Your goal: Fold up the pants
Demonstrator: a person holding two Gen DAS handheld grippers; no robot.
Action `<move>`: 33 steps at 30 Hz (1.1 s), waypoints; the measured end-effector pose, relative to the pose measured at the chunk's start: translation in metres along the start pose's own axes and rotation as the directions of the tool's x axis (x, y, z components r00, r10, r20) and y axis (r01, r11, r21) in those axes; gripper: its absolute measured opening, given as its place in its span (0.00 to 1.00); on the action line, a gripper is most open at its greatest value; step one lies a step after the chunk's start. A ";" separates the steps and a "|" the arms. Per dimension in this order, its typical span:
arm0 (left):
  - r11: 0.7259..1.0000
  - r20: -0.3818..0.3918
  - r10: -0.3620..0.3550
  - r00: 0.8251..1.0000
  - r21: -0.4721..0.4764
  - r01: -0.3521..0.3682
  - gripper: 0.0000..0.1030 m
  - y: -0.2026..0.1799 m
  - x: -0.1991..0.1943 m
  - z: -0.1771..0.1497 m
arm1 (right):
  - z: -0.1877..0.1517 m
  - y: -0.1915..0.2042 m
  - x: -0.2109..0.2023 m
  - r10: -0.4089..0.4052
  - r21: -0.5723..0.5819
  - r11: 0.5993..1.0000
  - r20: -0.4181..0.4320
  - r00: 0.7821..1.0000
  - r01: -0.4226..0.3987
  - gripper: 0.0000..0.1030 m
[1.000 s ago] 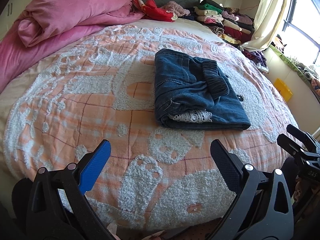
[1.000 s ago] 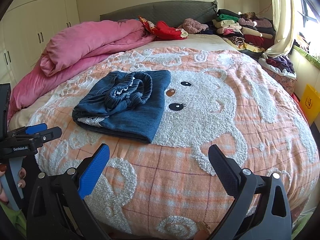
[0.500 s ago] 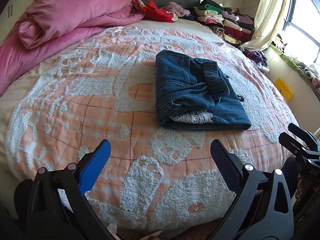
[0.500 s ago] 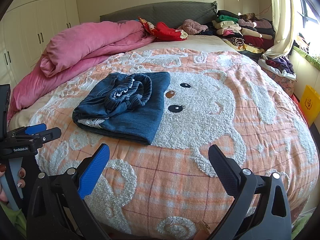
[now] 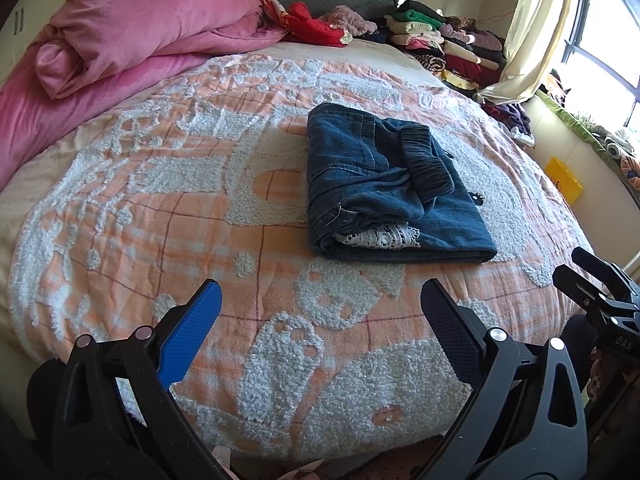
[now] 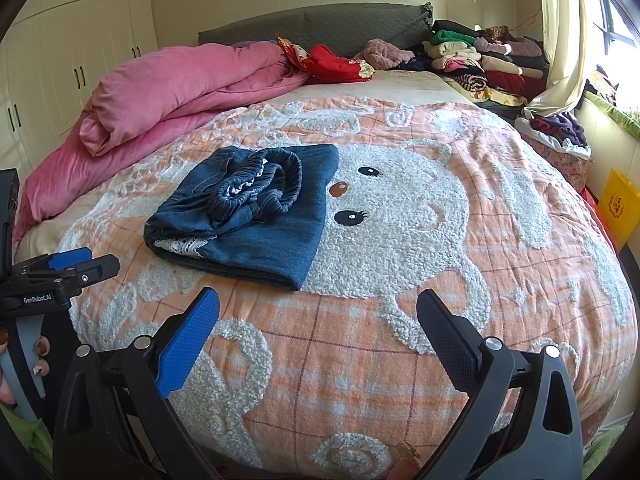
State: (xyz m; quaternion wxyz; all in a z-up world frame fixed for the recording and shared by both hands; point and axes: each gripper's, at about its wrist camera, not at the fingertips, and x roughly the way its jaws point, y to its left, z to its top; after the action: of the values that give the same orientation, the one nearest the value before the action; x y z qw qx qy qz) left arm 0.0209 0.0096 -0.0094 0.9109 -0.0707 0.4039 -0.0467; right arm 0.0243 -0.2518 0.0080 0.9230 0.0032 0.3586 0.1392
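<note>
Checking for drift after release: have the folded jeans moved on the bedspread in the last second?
No. The folded jeans keep their edge beside the bear's eyes on the bedspread; both grippers are open, clear of them.

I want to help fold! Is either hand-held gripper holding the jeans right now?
No. The left hand-held gripper and right hand-held gripper are both open and empty; the folded jeans lie alone on the bedspread.

I am looking into a home bedroom. A bed with a grey padded headboard fills the view, covered by an orange cartoon bedspread. A pink duvet lies bunched near stacked folded clothes, cream wardrobe doors and a curtained window.
</note>
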 end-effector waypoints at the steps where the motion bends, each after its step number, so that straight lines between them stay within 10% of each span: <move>1: 1.000 -0.001 -0.002 1.000 0.000 0.002 0.91 0.000 0.000 0.000 | 0.000 0.000 0.000 -0.001 -0.001 1.000 0.001 1.000 0.001 0.96; 25: 0.999 -0.019 -0.048 0.999 -0.005 0.047 0.91 0.008 0.004 0.000 | 0.000 -0.021 0.003 -0.056 0.052 0.997 -0.010 0.998 0.056 0.96; 33: 0.978 -0.043 0.147 0.988 -0.140 -0.152 0.91 0.083 0.023 0.026 | 0.007 -0.074 0.010 -0.136 0.138 0.981 -0.025 0.990 0.138 0.96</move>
State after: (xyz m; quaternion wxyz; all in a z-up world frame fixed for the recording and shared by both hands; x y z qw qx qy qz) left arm 0.0579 0.0908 -0.0221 0.8977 -0.1046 0.4251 0.0498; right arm 0.0548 -0.3195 -0.0016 0.9253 0.0416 0.3737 0.0499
